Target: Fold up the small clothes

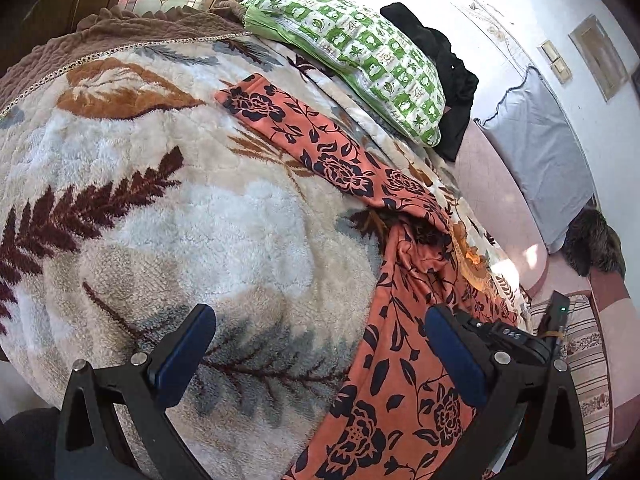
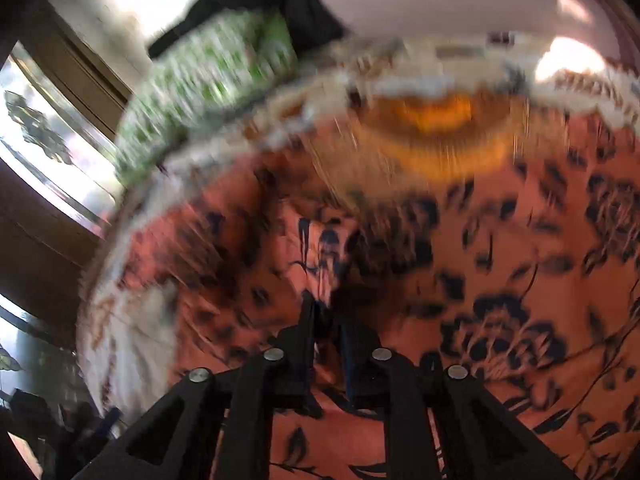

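Observation:
An orange garment with dark blue flowers [image 1: 340, 160] lies on a fluffy leaf-patterned blanket [image 1: 160, 208]. One leg stretches toward the far pillow, the other part runs down under my left gripper's right finger. My left gripper [image 1: 320, 352] is open and empty above the blanket, beside the garment. My right gripper [image 2: 326, 312] is shut on a fold of the same garment [image 2: 500, 280]; its view is blurred by motion. The right gripper's body [image 1: 516, 340] shows in the left wrist view at the garment's right edge.
A green-and-white pillow [image 1: 360, 52] and a black cloth [image 1: 448, 72] lie at the far end of the bed. A pale blue pillow [image 1: 540, 152] leans on the wall to the right. A striped cushion [image 1: 588, 360] sits beside the bed. A window [image 2: 44, 152] is at left.

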`<state>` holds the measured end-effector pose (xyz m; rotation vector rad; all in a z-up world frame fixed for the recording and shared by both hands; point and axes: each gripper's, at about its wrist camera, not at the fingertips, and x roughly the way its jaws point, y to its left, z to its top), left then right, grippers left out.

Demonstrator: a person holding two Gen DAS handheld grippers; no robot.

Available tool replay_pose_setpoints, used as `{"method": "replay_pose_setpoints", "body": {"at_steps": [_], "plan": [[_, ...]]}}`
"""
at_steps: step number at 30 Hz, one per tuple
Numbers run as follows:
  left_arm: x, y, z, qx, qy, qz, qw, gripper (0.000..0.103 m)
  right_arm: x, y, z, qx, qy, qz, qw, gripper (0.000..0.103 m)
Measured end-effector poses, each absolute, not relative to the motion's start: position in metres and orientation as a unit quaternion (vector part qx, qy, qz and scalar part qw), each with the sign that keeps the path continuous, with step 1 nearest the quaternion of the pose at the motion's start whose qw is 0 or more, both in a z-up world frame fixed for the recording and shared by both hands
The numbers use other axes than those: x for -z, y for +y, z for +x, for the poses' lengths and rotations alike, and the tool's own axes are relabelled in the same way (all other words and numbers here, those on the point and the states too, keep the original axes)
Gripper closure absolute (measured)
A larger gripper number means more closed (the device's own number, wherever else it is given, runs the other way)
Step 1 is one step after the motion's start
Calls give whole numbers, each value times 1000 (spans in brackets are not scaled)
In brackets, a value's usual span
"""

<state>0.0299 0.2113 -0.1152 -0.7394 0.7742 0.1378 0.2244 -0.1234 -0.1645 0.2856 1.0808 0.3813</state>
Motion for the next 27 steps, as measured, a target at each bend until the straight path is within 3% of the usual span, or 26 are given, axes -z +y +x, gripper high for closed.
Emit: {"method": "replay_pose_setpoints", "body": {"at_steps": [2, 3, 4, 8, 14, 19, 23, 27], "plan": [[115, 210, 30, -68, 367, -350, 860, 0, 155, -137, 217, -192, 497, 164, 831, 64], [115, 210, 30, -66, 366, -352, 859, 0, 145, -144, 214, -195, 490, 166, 833, 36], [115, 209, 31, -65, 367, -351, 859, 0, 133, -152, 210, -194, 475, 165, 842, 26], [118, 200, 35, -63, 376, -337, 861, 0, 99, -192, 215, -196, 434, 244, 845, 24], [123, 192, 37, -81, 389, -301, 867, 0, 152, -155, 259, -246, 490, 411, 729, 22], [127, 188, 42, -105, 395, -274, 871, 0, 132, -131, 237, -405, 450, 396, 691, 22], [126, 179, 43, -108, 397, -249, 877, 0, 134, -173, 238, -322, 435, 422, 728, 22], [125, 176, 42, -111, 398, -231, 881, 0, 144, -163, 247, -320, 441, 459, 702, 22]]}}
